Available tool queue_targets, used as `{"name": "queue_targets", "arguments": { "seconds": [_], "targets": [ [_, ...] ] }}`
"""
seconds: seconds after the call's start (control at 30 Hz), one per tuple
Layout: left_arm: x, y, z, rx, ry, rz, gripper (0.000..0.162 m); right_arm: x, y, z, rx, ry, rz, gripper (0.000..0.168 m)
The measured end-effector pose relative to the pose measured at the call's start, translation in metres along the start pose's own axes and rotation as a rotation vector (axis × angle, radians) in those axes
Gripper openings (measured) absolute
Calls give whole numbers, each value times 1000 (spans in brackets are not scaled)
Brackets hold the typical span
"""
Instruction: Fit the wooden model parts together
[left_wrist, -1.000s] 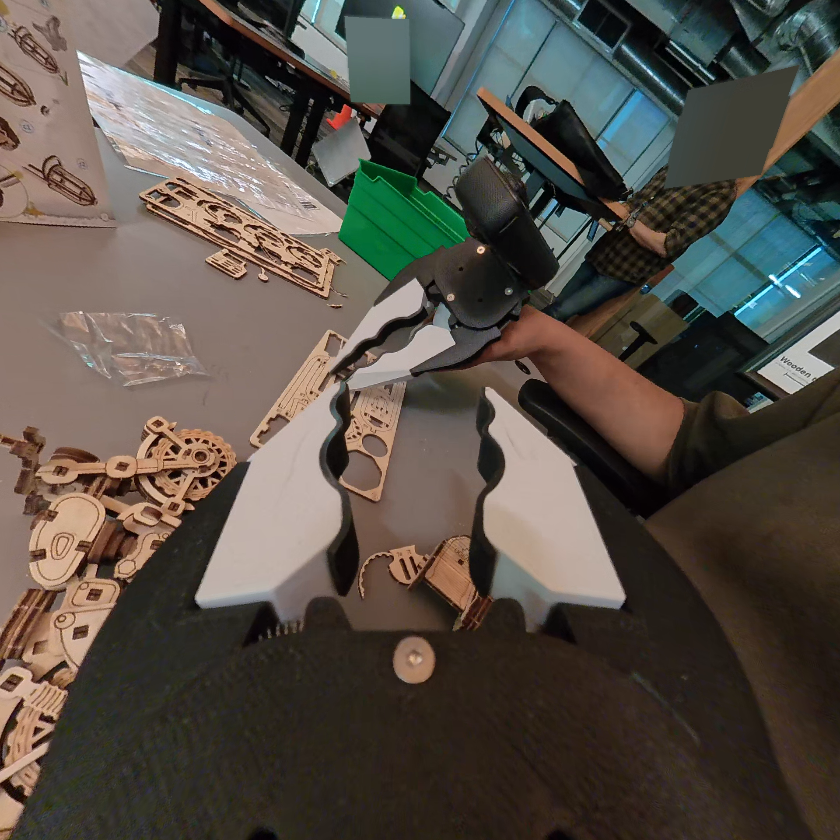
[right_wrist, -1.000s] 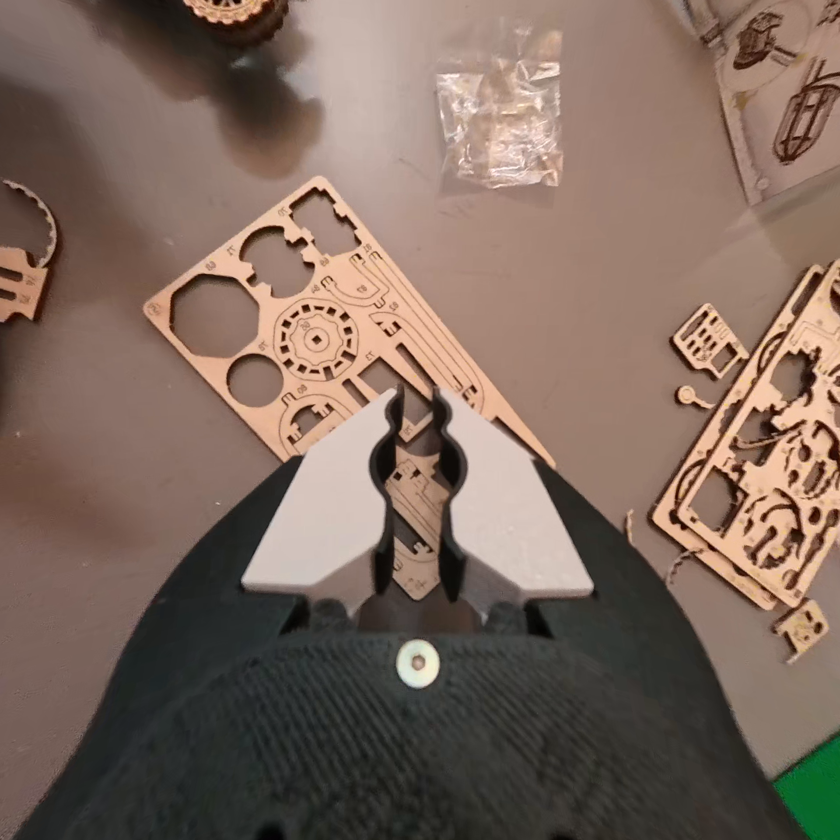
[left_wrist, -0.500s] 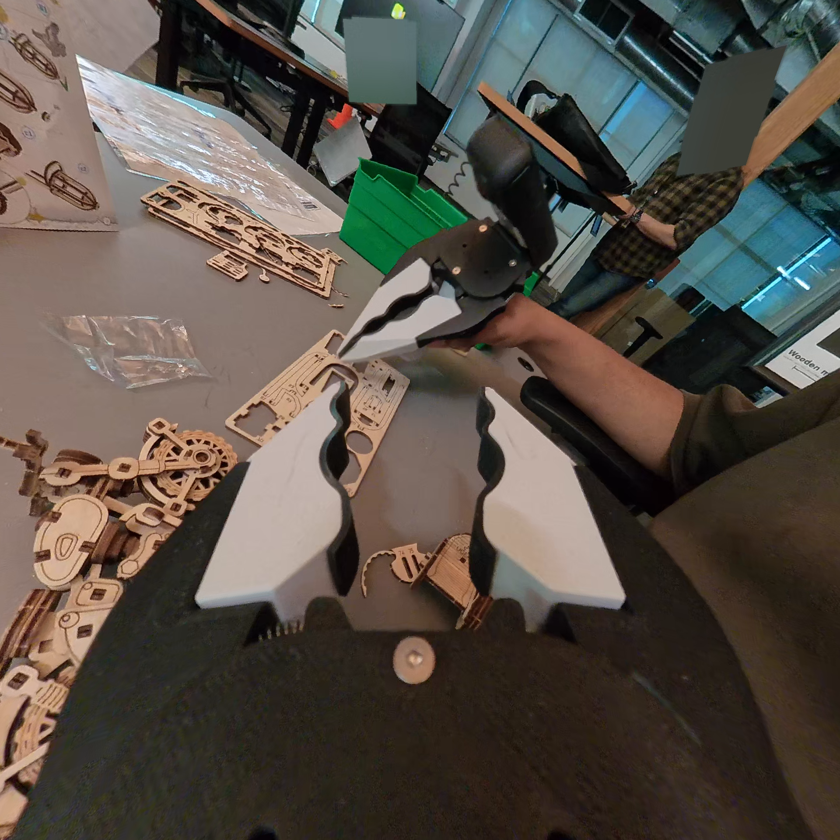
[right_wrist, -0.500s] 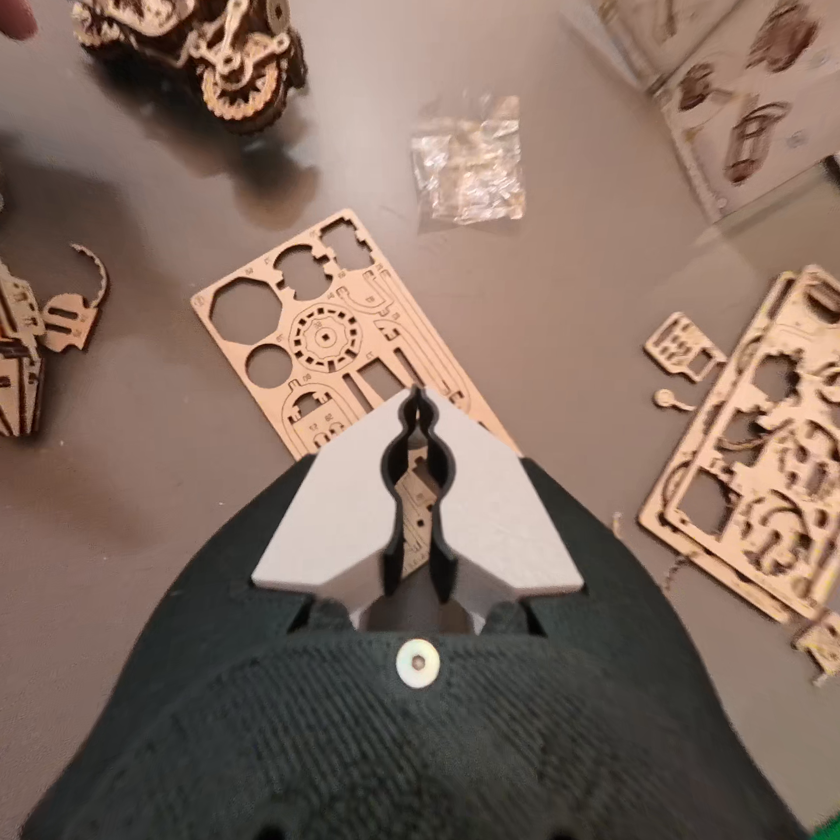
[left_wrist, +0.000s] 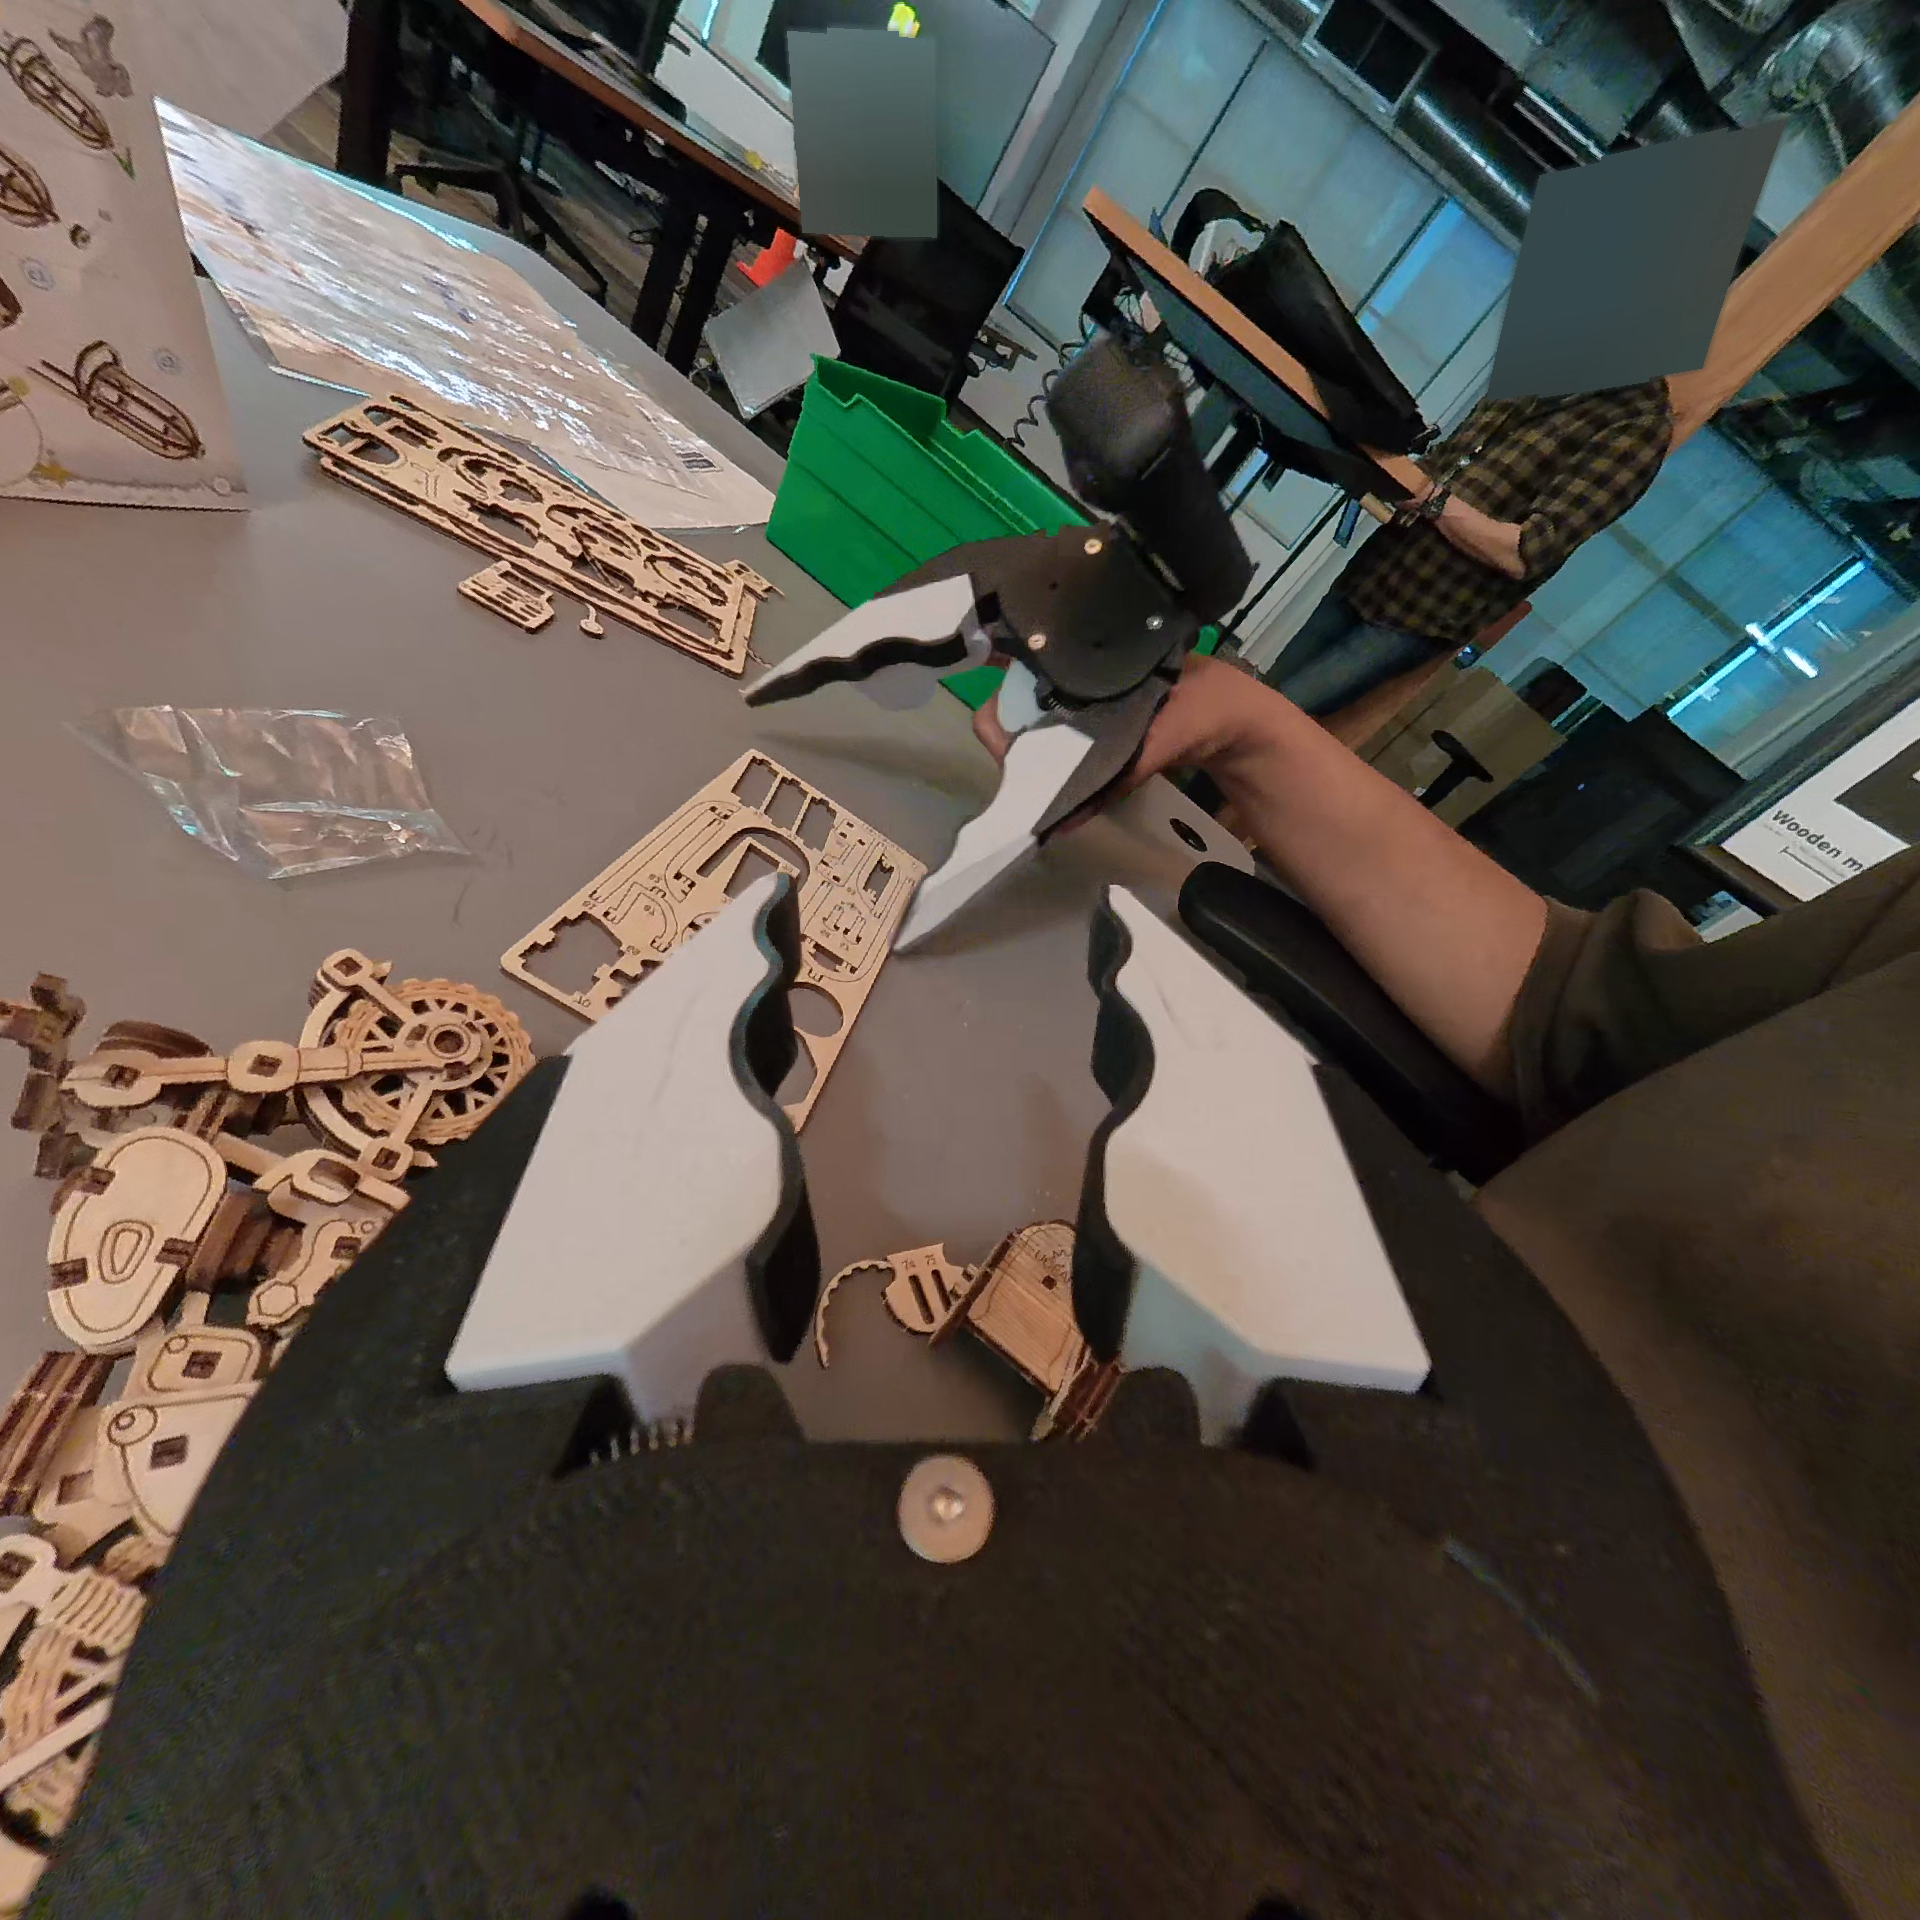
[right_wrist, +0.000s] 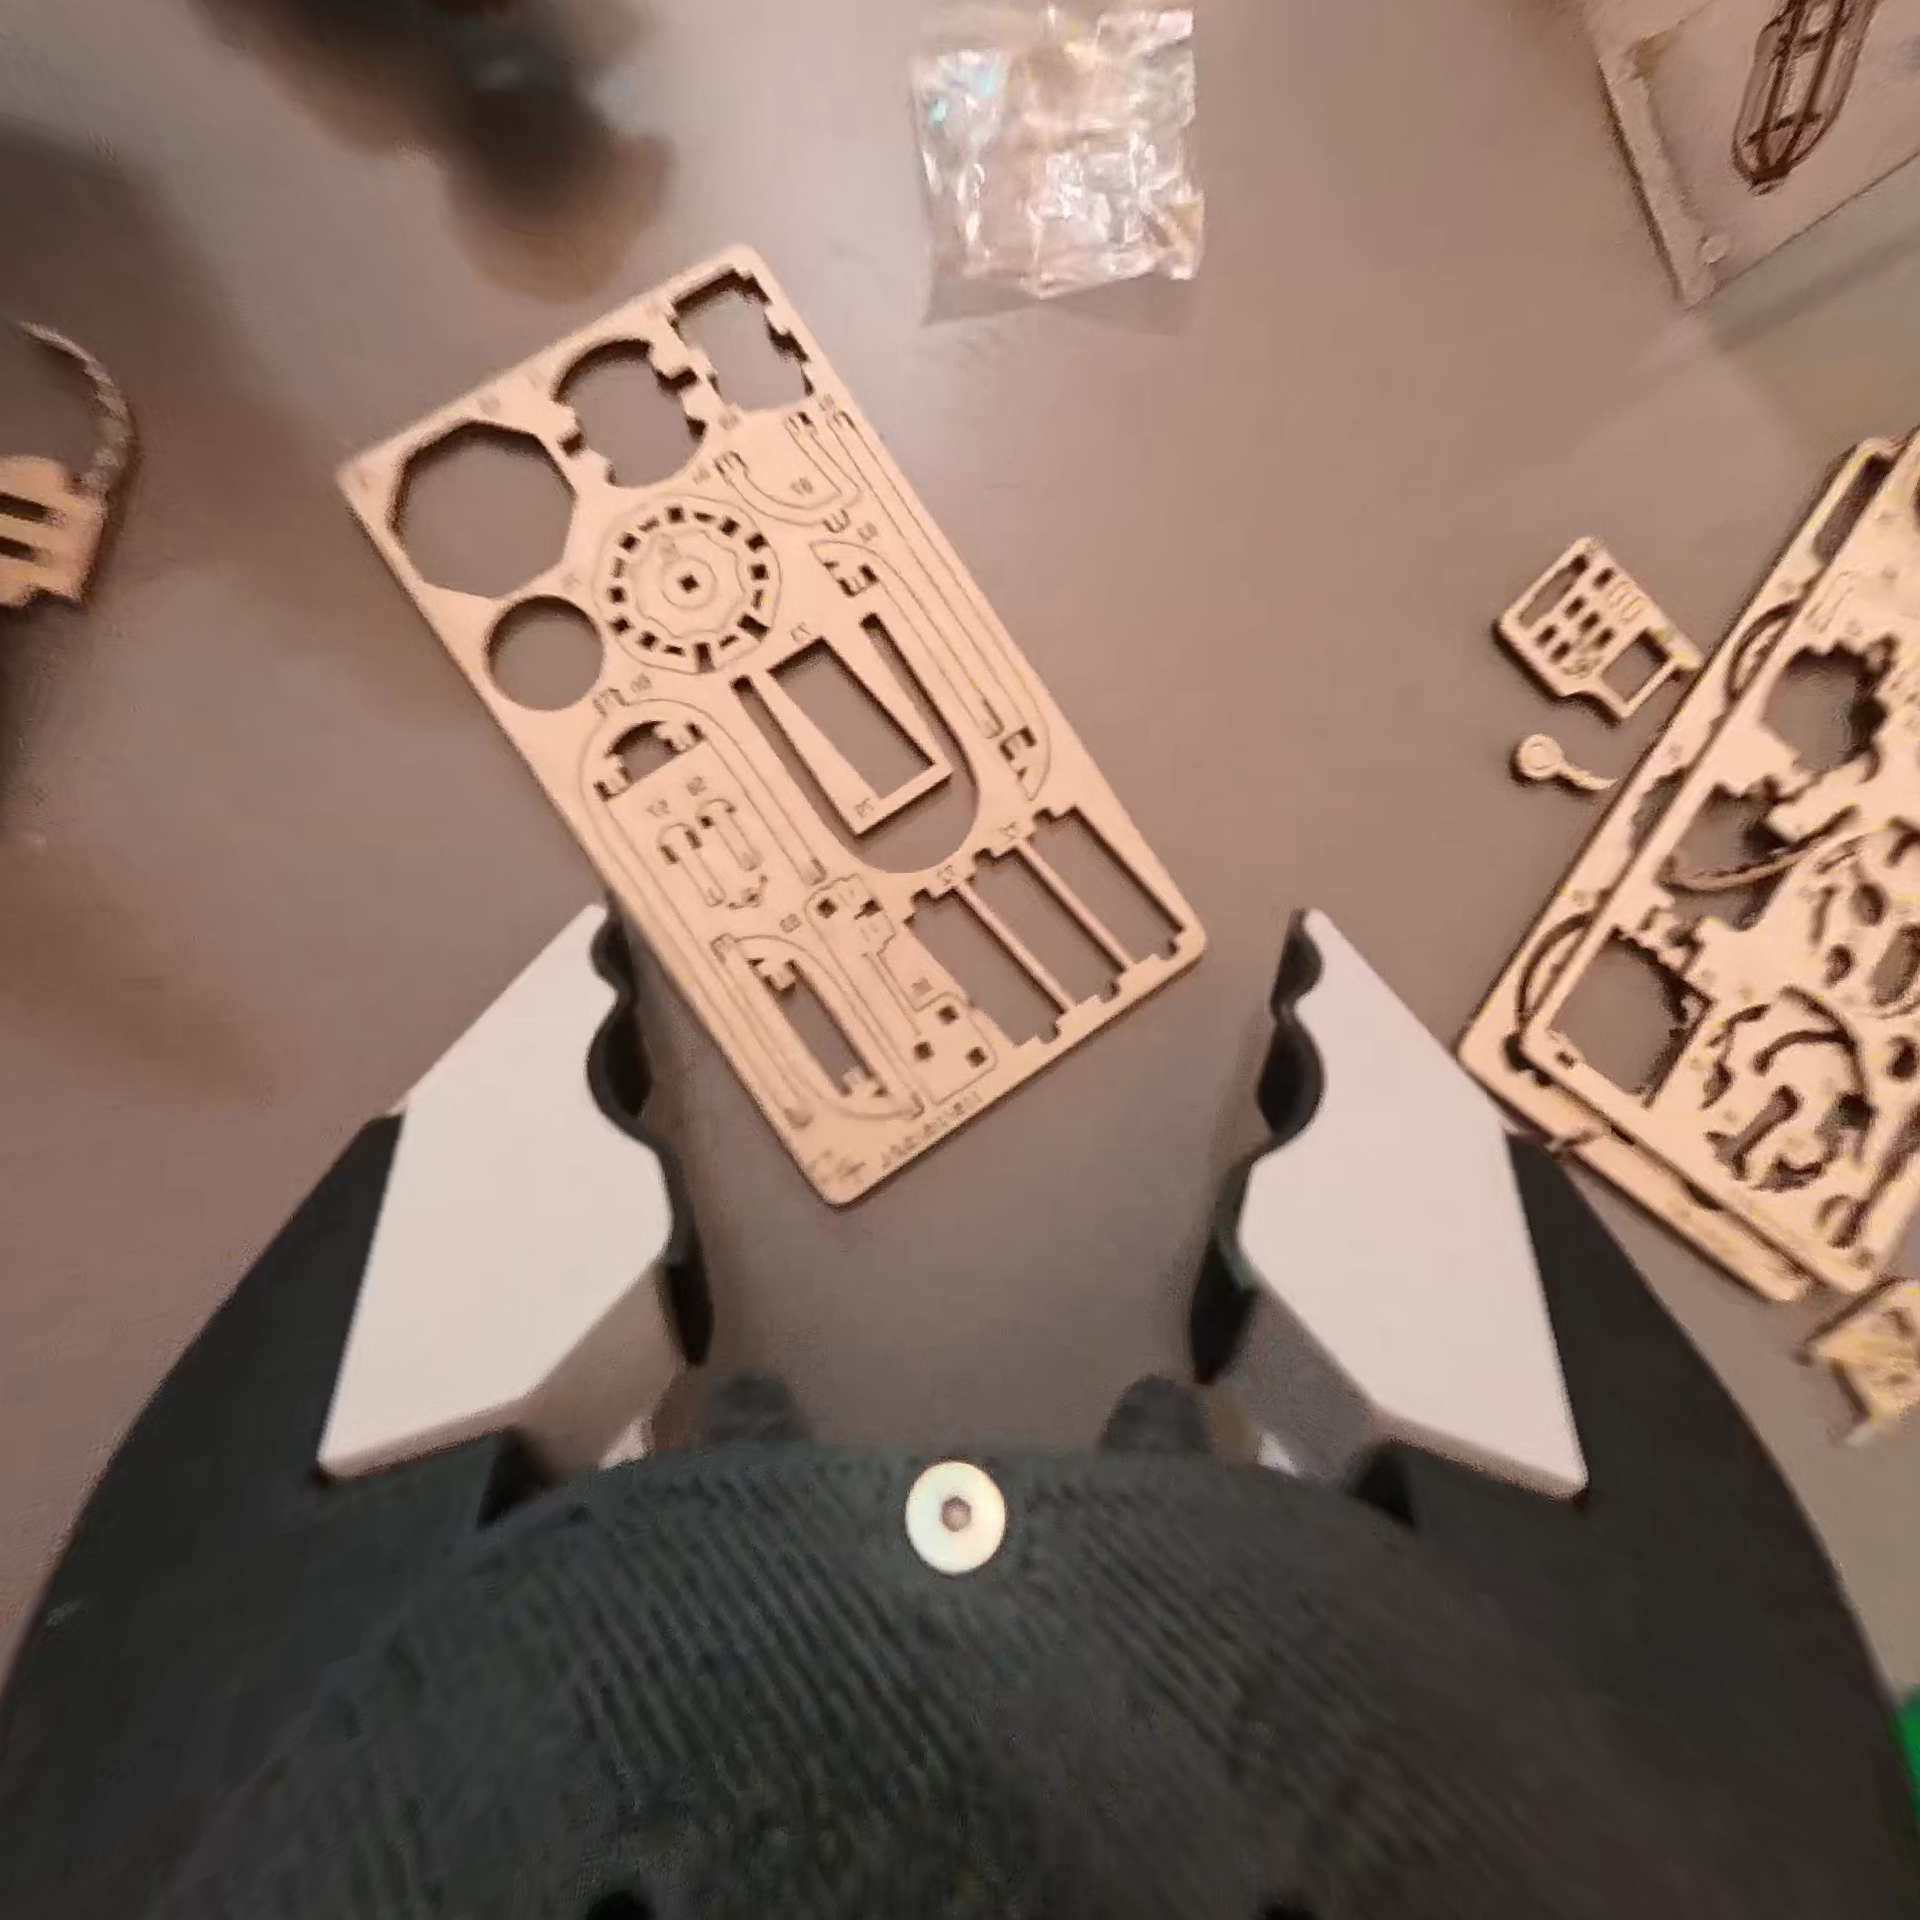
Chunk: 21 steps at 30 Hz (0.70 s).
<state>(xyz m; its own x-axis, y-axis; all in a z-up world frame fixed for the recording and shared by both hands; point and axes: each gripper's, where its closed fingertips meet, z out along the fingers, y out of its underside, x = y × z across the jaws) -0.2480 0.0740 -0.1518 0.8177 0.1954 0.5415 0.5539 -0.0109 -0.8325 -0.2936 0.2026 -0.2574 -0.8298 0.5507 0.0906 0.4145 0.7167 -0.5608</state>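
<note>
Matte grey table (right_wrist: 1299, 499), laser-cut plywood sheet (right_wrist: 769, 727)

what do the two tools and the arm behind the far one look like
Both tools, left and right, have pale grey wedge fingers with wavy black inner pads, on textured black bodies with a silver screw. The right has a black handle; the arm behind wears a dark olive sleeve.

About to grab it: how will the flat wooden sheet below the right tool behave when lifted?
The wooden sheet looks thin and light. Its many cut-outs leave narrow strips, so it may flex or snap. Lying flat on the table, its edge is probably hard to catch.
</note>
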Motion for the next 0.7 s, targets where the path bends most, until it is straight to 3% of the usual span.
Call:
{"name": "queue_targets", "arguments": {
  "seconds": [0.03,0.3,0.43,0.7],
  "targets": [
    [0,0,0,-1,2,-2,55,0,-1,4,-15,0,-23,127],
    [2,3,3,-14,4,14,55,-13,1,8,-45,-143,-52,103],
    [3,6,7,-35,11,2,58,-20,12,-1,-107,-155,-89,102],
    [-1,-5,17,-145,16,39,68,-17,4,-29,-45,-84,-109,101]
  ]
}}
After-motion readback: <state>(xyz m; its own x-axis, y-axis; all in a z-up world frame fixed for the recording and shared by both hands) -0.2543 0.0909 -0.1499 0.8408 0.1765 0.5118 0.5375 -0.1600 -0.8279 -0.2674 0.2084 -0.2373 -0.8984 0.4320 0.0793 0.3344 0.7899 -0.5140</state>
